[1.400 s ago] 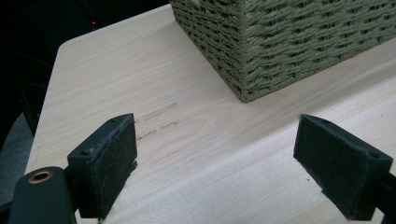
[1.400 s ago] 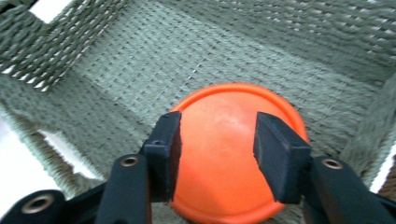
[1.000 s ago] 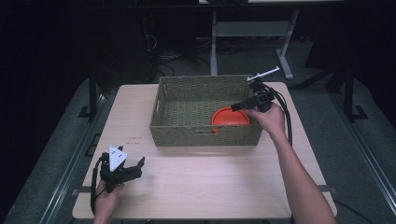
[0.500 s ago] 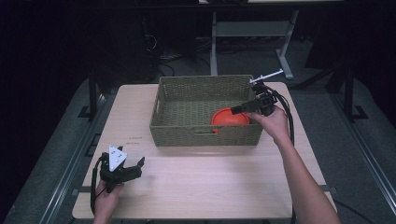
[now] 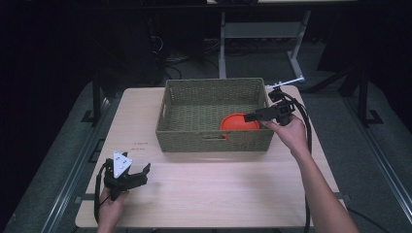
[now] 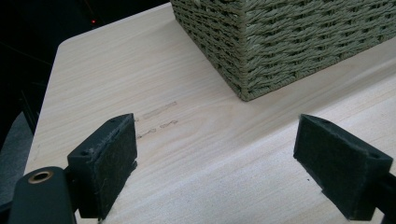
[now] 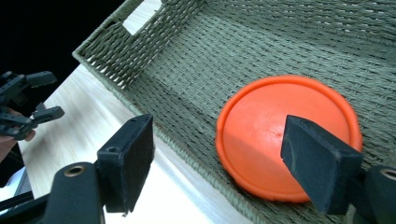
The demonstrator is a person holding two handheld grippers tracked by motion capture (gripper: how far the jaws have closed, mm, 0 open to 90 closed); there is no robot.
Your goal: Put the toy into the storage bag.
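Working over the pale wooden table [image 5: 218,194], you have the olive-green woven rectangular basket [image 5: 214,138] set toward its far side, and the flat round orange plastic disc [image 5: 238,121] lies on the basket floor in the near right corner, close against the front wall. Your right gripper [image 5: 252,116] hangs over the basket's right rim, jaws spread wide and holding nothing; in the right gripper view one jaw sits above the disc [image 7: 285,135] and the other over the rim. If you mean to lift the disc, I'd judge you should tip the jaws down and catch its raised edge, since it lies flat. Your right forearm reaches in from the near right, wrist bent inward. Your left gripper [image 5: 138,175] rests low near the table's front left, jaws apart, empty
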